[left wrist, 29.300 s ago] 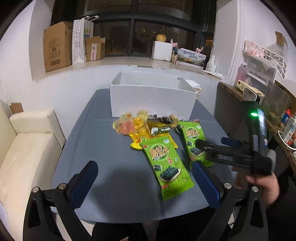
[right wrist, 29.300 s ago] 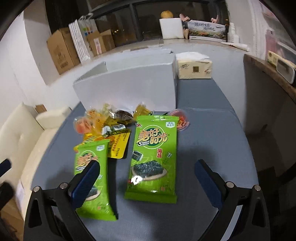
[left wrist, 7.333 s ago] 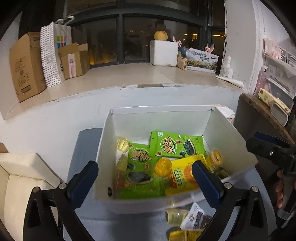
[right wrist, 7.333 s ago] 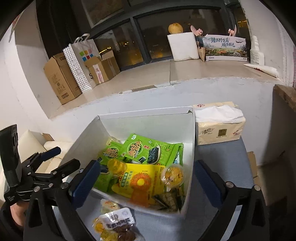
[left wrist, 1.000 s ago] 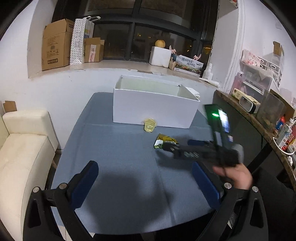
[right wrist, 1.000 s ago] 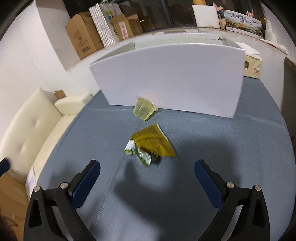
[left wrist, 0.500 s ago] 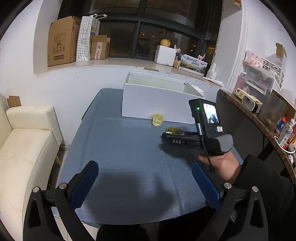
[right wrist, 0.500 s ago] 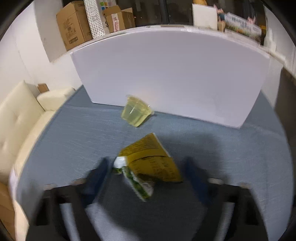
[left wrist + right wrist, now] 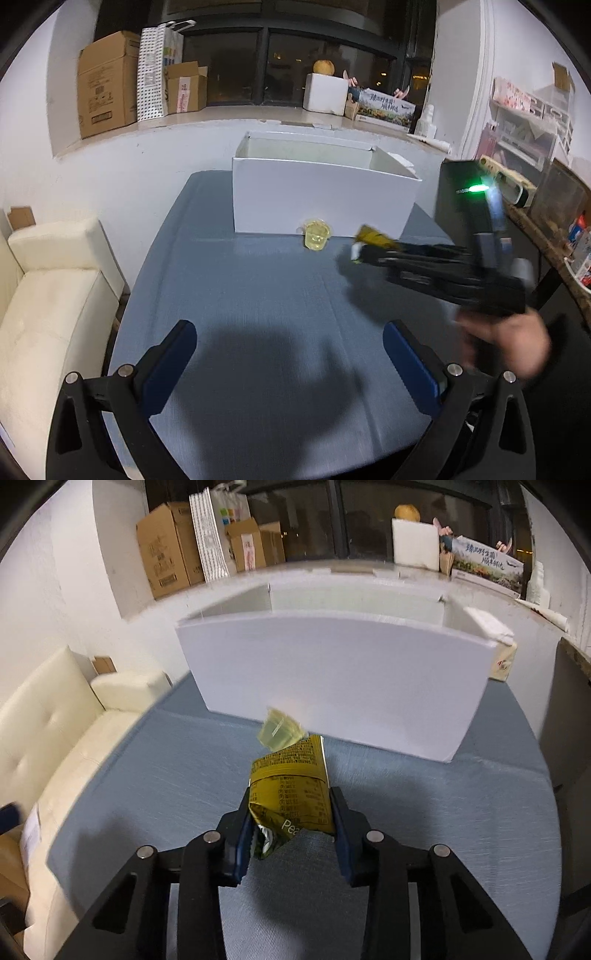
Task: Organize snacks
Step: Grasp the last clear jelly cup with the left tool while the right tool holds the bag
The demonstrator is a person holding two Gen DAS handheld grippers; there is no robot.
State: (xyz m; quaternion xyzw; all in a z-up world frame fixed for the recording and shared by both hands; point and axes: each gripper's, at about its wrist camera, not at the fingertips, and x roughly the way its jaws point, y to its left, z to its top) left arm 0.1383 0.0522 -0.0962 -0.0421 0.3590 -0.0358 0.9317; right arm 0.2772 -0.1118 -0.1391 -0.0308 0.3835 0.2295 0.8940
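A: Right gripper (image 9: 291,821) has its jaws closing, and both pads already press a crumpled yellow packet (image 9: 290,792) between them.

B: Is the packet on the table?

A: From the left wrist view it looks lifted above the blue table (image 9: 258,295), sticking out past the fingertips, though that gripper is blurred there. A hand (image 9: 506,347) holds it from the right.

B: And the left gripper (image 9: 288,354)?

A: Wide apart, nothing between its blue pads (image 9: 168,365). It hangs over the near part of the table.

B: What else is out?

A: One yellow jelly cup (image 9: 316,238) lies on the table, just in front of the white box (image 9: 321,199), near its front wall. In the right wrist view the cup shows right behind the packet's top edge.

B: Can you see into the box?

A: Only the upper inner walls; its contents are hidden from both views.

B: Surroundings?

A: A cream sofa (image 9: 48,280) left of the table, cardboard cartons (image 9: 105,83) on the sill behind, and a tissue pack (image 9: 500,661) beside the box's right end.
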